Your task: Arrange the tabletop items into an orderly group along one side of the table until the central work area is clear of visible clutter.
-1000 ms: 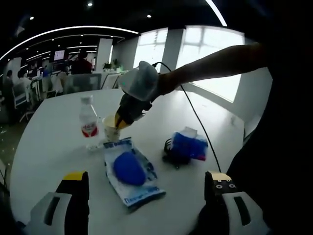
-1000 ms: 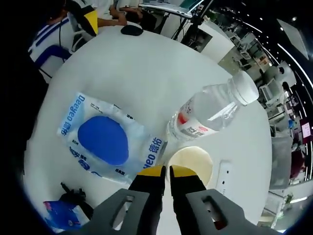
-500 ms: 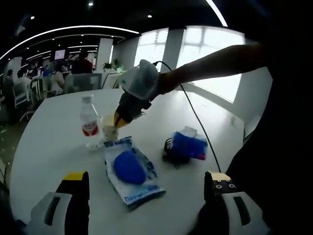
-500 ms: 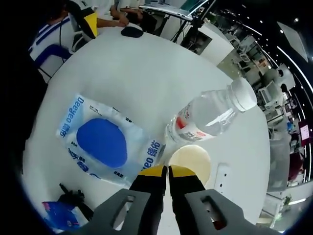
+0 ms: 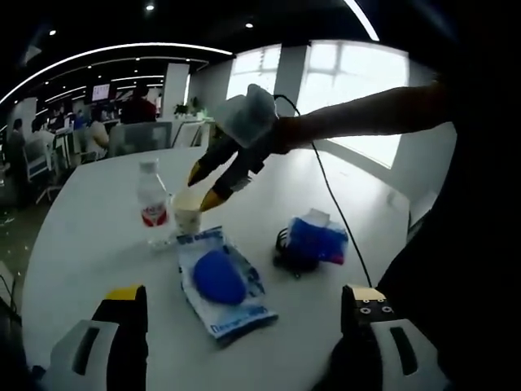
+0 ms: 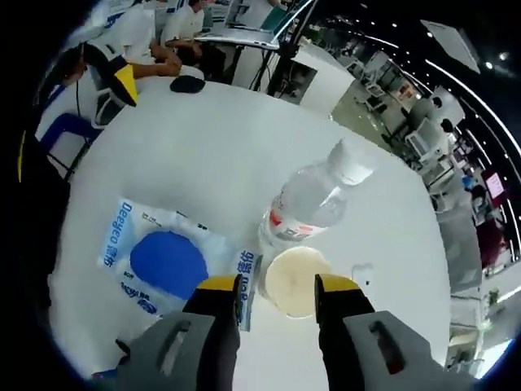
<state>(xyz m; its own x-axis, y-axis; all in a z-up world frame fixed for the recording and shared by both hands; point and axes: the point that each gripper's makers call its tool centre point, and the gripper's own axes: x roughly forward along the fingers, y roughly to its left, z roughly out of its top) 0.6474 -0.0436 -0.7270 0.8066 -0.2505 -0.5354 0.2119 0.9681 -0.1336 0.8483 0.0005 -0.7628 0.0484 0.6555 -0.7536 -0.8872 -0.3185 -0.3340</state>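
My left gripper (image 5: 242, 305) sits low and back from the items with its yellow-tipped jaws spread wide and nothing between them. Ahead of it, running left to right, stand the clear plastic water bottle with a red label and white cap (image 5: 152, 203), then the small cream paper cup (image 5: 187, 213) touching or just beside it, then the flat white wet-wipe pack with a blue oval lid (image 5: 220, 281) lying nearer to me, and off to the right the blue tissue packet (image 5: 317, 241) resting against a tangle of black cable (image 5: 286, 254).

My right gripper (image 6: 276, 287) hangs over the cup (image 6: 295, 280), jaws parted a moderate way, one tip to each side of the rim and not touching it as far as I can judge. In the left gripper view the same tool (image 5: 208, 186) hovers just above the cup.

I take the step in hand to be gripping the cup. To do it well I should come down so the jaws straddle the wall just under the rim, close gently so the thin paper does not buckle, and keep clear of the bottle (image 6: 311, 202) standing just beyond.

Count: one bottle, one cup, one wipe pack (image 6: 172, 261), one tissue packet, one cable bundle, all on the white round table (image 6: 212, 155).
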